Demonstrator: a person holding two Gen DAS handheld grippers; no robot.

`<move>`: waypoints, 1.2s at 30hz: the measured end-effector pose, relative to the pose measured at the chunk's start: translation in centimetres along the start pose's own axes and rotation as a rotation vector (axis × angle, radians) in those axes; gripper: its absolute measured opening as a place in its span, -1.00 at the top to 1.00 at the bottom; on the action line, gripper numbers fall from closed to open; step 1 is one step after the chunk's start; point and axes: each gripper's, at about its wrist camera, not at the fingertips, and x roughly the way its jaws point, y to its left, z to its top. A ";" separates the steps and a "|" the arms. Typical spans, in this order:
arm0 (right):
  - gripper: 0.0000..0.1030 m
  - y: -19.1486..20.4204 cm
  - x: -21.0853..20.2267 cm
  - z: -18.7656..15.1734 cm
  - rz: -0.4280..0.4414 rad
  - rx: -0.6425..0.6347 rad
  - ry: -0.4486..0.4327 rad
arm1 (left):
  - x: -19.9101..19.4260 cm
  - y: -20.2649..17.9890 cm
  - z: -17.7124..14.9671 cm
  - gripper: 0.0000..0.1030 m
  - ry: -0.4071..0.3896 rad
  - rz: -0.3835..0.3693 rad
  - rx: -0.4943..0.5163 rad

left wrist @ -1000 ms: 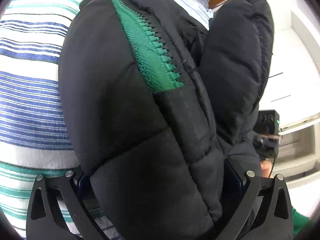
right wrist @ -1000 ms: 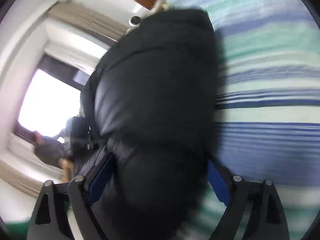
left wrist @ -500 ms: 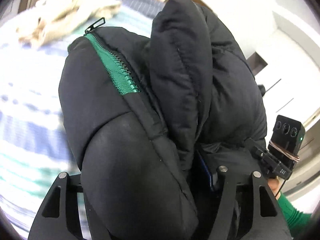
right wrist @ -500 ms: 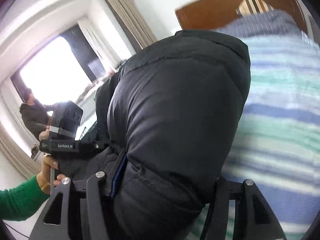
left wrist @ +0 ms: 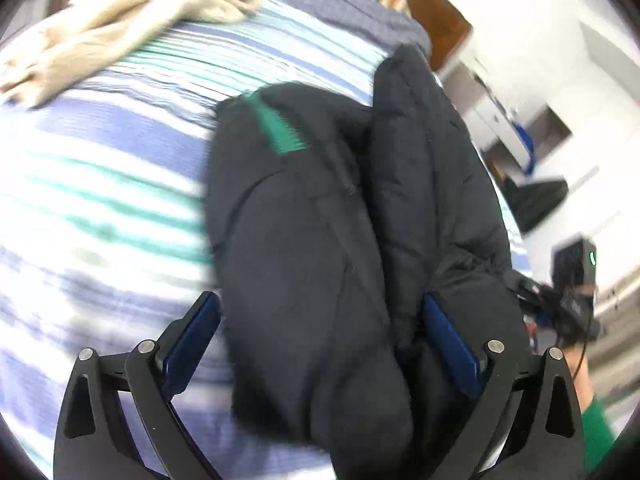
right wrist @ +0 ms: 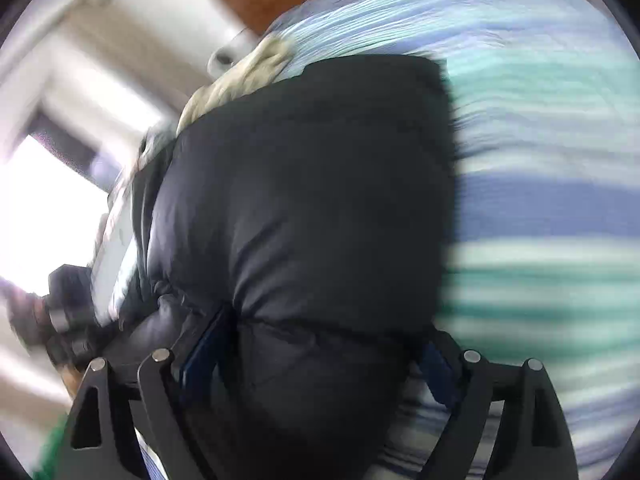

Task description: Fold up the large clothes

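A black puffer jacket (left wrist: pixel 320 240) with a green zipper strip (left wrist: pixel 276 128) is bunched between my two grippers over a striped bed (left wrist: pixel 100 184). My left gripper (left wrist: pixel 320 324) holds a thick fold of it between its blue-padded fingers (left wrist: pixel 192 336). My right gripper (right wrist: pixel 316 348) grips another bulky fold of the jacket (right wrist: pixel 312 200), which fills its view. The right gripper's body (left wrist: pixel 572 280) shows at the right edge of the left wrist view. Both views are blurred by motion.
A cream garment (left wrist: pixel 120 24) lies crumpled at the far side of the bed and also shows in the right wrist view (right wrist: pixel 240 80). A brown headboard (left wrist: pixel 436 12) stands behind. White furniture (left wrist: pixel 520 120) is to the right. A bright window (right wrist: pixel 48 208) is to the left.
Both grippers have swung with the jacket. The bed and the cream garment now fill the left wrist view, and the jacket hangs lower over the sheet.
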 end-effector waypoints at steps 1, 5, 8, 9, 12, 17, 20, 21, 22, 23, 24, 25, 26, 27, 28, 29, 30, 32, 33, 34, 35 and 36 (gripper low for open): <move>-0.80 -0.1 -1.7 -0.8 -0.029 -0.021 -0.055 | -1.7 -0.6 -0.5 -0.93 -0.040 0.038 0.022; -0.81 3.2 -8.5 -4.8 -0.250 -0.169 -0.217 | -7.8 -4.4 -3.7 -0.99 -0.219 0.249 0.187; -0.83 5.7 -10.8 -5.4 -0.438 -0.268 -0.287 | -11.6 -7.4 -7.3 -0.99 -0.370 0.413 0.280; -0.83 6.4 -11.7 -6.1 -0.478 -0.291 -0.309 | -12.2 -6.1 -7.6 -0.99 -0.397 0.429 0.292; -0.83 7.3 -13.7 -8.0 -0.603 -0.331 -0.376 | -13.8 -7.1 -9.5 -0.99 -0.413 0.416 0.281; -0.83 8.5 -17.8 -9.5 -0.685 -0.375 -0.433 | -14.6 -7.9 -12.4 -0.99 -0.413 0.412 0.225; -0.83 9.6 -19.7 -11.1 -0.700 -0.408 -0.461 | -15.3 -9.6 -14.0 -0.99 -0.425 0.422 0.226; -0.83 10.0 -20.5 -11.5 -0.702 -0.413 -0.470 | -15.7 -9.9 -14.6 -0.99 -0.430 0.423 0.229; -0.83 10.4 -21.3 -12.0 -0.702 -0.415 -0.487 | -16.1 -10.5 -15.0 -0.99 -0.437 0.439 0.235; -0.83 10.7 -22.0 -12.3 -0.695 -0.414 -0.504 | -16.5 -11.2 -15.4 -0.99 -0.451 0.462 0.246; -0.83 11.0 -22.6 -12.7 -0.683 -0.405 -0.523 | -17.2 -11.9 -16.2 -0.99 -0.466 0.478 0.257; -0.83 11.2 -22.9 -12.8 -0.678 -0.390 -0.528 | -17.6 -12.4 -16.4 -0.99 -0.481 0.487 0.264; -0.83 11.2 -23.2 -12.9 -0.670 -0.373 -0.520 | -17.9 -12.9 -16.7 -0.99 -0.490 0.486 0.265; -0.83 11.1 -23.3 -13.0 -0.665 -0.342 -0.492 | -18.0 -13.1 -16.8 -0.99 -0.491 0.478 0.260; -0.83 11.0 -23.1 -13.0 -0.662 -0.329 -0.455 | -18.2 -13.3 -17.0 -0.99 -0.486 0.467 0.250; -0.83 11.1 -23.0 -13.0 -0.649 -0.328 -0.419 | -18.4 -13.5 -17.0 -0.99 -0.468 0.452 0.235; -0.83 11.2 -23.0 -13.3 -0.623 -0.336 -0.402 | -18.4 -13.6 -17.1 -0.99 -0.455 0.445 0.229; -0.83 11.6 -23.3 -13.9 -0.607 -0.353 -0.400 | -18.6 -14.0 -17.3 -0.99 -0.420 0.440 0.221; -0.83 11.9 -23.5 -14.4 -0.603 -0.364 -0.403 | -18.6 -14.0 -17.4 -0.99 -0.412 0.448 0.220; -0.83 12.0 -23.7 -14.8 -0.599 -0.370 -0.405 | -18.7 -14.2 -17.5 -0.99 -0.401 0.460 0.219; -0.83 12.1 -23.8 -15.1 -0.600 -0.375 -0.403 | -18.7 -14.4 -17.7 -0.99 -0.395 0.469 0.222; -0.83 12.1 -23.8 -15.4 -0.614 -0.378 -0.394 | -18.8 -14.5 -17.9 -0.99 -0.393 0.474 0.226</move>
